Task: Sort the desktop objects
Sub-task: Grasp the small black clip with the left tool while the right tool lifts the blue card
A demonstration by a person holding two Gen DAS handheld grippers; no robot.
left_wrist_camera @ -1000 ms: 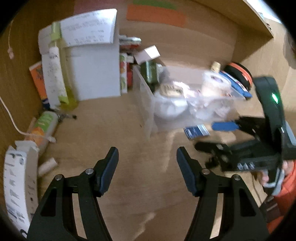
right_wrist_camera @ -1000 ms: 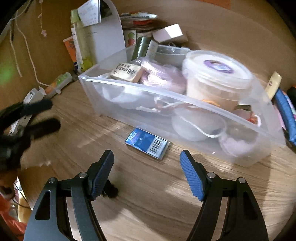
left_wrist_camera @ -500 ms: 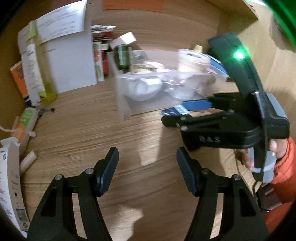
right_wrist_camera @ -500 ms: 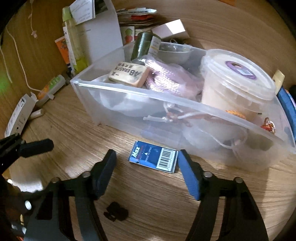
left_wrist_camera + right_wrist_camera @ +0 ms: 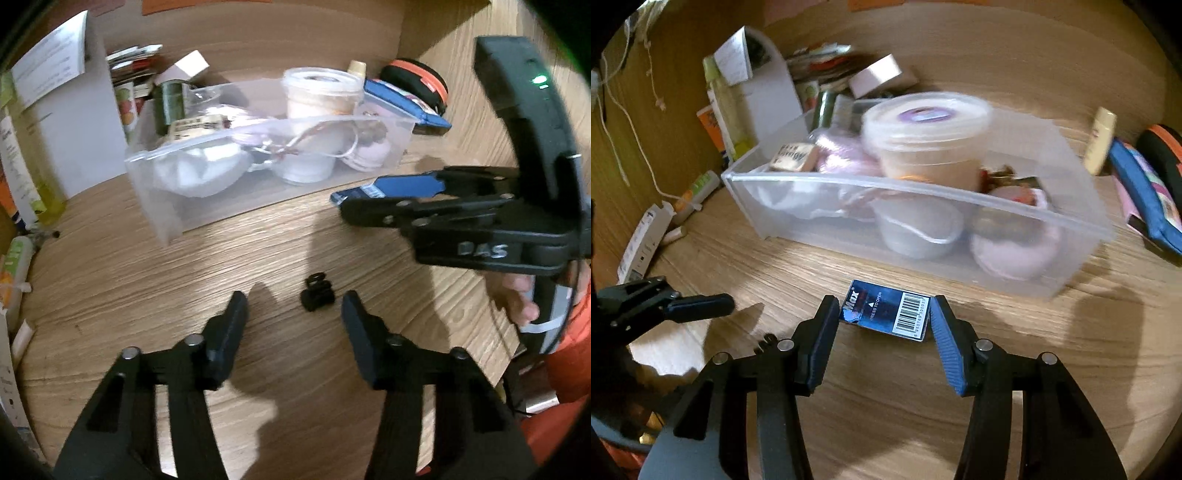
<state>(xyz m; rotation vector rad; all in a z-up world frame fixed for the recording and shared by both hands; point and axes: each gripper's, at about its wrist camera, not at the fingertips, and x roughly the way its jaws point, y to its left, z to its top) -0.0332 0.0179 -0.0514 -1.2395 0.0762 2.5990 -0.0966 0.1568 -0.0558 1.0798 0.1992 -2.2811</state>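
A small blue box with a barcode (image 5: 886, 312) lies flat on the wooden desk in front of a clear plastic bin (image 5: 960, 210). My right gripper (image 5: 884, 314) is open, its fingertips on either side of the box at desk level. In the left wrist view the box (image 5: 354, 192) shows just ahead of the right gripper (image 5: 365, 199). My left gripper (image 5: 293, 314) is open, a small black clip (image 5: 317, 291) on the desk just ahead between its fingertips. The bin (image 5: 166, 173) holds a white lidded tub (image 5: 923, 136), an eraser, pink and white items.
A white paper holder (image 5: 70, 122), bottles and tubes stand at the left. A blue pouch (image 5: 1145, 206) and an orange-black case (image 5: 417, 85) lie right of the bin. A white carton (image 5: 642, 243) lies at the far left edge.
My right gripper moved forward and down until its fingers flank the blue box. My left gripper moved right and forward, bringing the black clip between its fingertips.
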